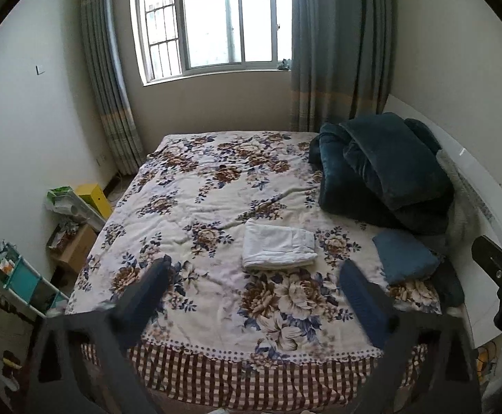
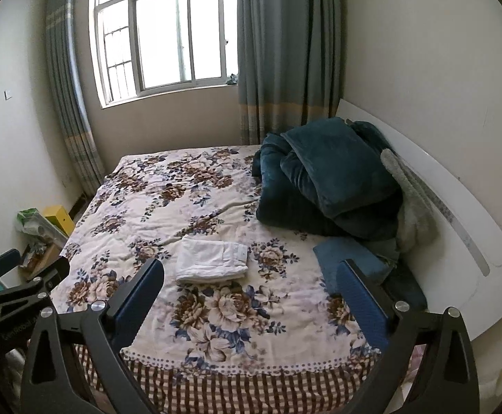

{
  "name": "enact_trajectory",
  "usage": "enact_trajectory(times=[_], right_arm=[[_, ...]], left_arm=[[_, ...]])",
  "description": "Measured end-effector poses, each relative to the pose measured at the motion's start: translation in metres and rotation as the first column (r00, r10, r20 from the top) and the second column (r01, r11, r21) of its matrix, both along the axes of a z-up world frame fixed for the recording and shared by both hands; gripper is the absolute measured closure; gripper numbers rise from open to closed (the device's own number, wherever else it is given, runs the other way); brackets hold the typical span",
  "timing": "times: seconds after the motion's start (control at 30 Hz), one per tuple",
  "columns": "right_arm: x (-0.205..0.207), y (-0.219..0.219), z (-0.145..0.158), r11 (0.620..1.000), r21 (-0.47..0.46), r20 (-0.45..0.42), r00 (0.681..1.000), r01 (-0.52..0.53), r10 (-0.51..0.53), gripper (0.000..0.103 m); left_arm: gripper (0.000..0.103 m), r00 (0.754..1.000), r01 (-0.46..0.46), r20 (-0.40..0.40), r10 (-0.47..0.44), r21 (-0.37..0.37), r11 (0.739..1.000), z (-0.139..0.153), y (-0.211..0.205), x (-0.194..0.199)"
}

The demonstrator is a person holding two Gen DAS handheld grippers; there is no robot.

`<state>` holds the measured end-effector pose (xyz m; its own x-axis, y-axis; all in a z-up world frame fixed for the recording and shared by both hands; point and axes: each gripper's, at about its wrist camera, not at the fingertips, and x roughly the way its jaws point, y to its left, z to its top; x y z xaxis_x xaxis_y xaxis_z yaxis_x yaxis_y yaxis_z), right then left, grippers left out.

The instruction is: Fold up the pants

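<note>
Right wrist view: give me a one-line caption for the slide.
White pants lie folded on the flowered bedspread; the right claw hangs open above the bed's foot, empty.

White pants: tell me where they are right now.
In both wrist views the folded white pants lie mid-bed on the flowered bedspread, left of the blue pillow and in front of the dark green blanket, touched by neither gripper.

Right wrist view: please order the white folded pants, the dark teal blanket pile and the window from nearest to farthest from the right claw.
Counting from the right claw, open and empty:
1. White folded pants: just ahead, mid-bed, slightly left.
2. Dark teal blanket pile: farther back, on the right by the headboard.
3. Window: farthest, on the back wall beyond the bed.
</note>
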<state>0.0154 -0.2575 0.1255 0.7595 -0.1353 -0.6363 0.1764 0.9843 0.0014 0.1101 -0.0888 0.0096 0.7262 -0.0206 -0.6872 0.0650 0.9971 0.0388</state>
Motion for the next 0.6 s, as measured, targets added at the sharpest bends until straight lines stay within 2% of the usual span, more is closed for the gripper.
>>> enact_trajectory(times=[0.17,0.3,0.6], right_arm=[[0.023,0.001,-0.016,0.999,-0.033,0.005,1.000,-0.020,0.020,0.000],[0.048,0.004,-0.031,0.998,-0.050,0.011,1.000,-0.026,0.027,0.000],[0.110,0.004,-0.078,0.997,-0.068,-0.013,1.000,-0.026,0.026,0.000]], left_arm=[[0.000,1.000,-0.014,0.004,0.014,-0.022,1.000,-0.010,-0.002,0.009],[0.000,0.999,-0.043,0.025,0.043,0.008,0.999,-0.021,-0.006,0.022],[0.000,0.998,-0.059,-0.020,0.060,0.042,0.997,-0.059,-0.006,0.058]])
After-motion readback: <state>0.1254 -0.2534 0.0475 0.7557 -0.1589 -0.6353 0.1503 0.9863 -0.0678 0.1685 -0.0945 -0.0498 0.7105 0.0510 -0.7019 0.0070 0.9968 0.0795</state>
